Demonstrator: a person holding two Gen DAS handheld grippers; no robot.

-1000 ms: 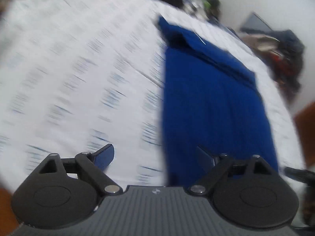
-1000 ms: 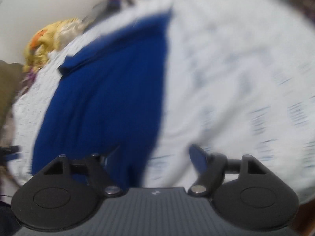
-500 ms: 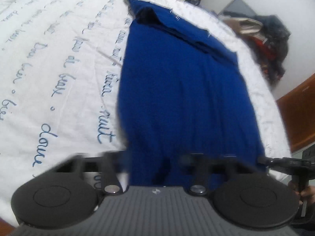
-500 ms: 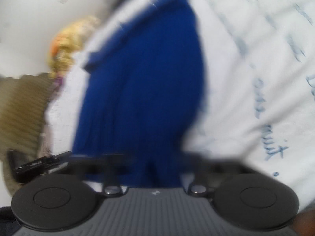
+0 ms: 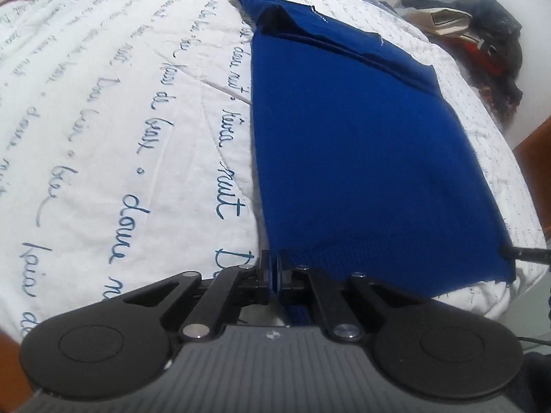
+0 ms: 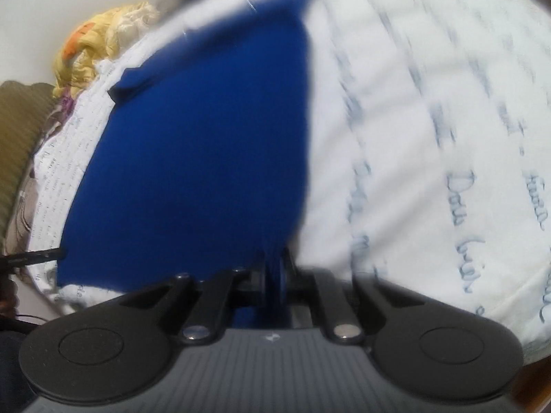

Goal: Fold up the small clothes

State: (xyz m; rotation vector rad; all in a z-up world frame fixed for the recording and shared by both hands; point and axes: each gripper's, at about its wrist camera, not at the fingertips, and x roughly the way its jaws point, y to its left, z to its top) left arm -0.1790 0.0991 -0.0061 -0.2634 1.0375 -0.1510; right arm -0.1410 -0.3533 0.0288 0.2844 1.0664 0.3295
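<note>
Left gripper (image 5: 274, 273): jaws pinched on one near hem corner of the royal-blue knit garment (image 5: 358, 158).
Right gripper (image 6: 274, 273): opening slightly, fabric still between its jaws.
Garment: flat on the white script-printed bedsheet (image 5: 113, 110).
Risk: right corner slipping free when lifted, skewing the fold.

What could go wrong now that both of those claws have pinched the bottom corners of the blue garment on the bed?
The left gripper and right gripper each pinch only the very hem of the blue garment, so a corner might slip out when lifted. The folded part at its far end could fall open if the cloth is pulled. The white bedspread may also drag along with it.
</note>
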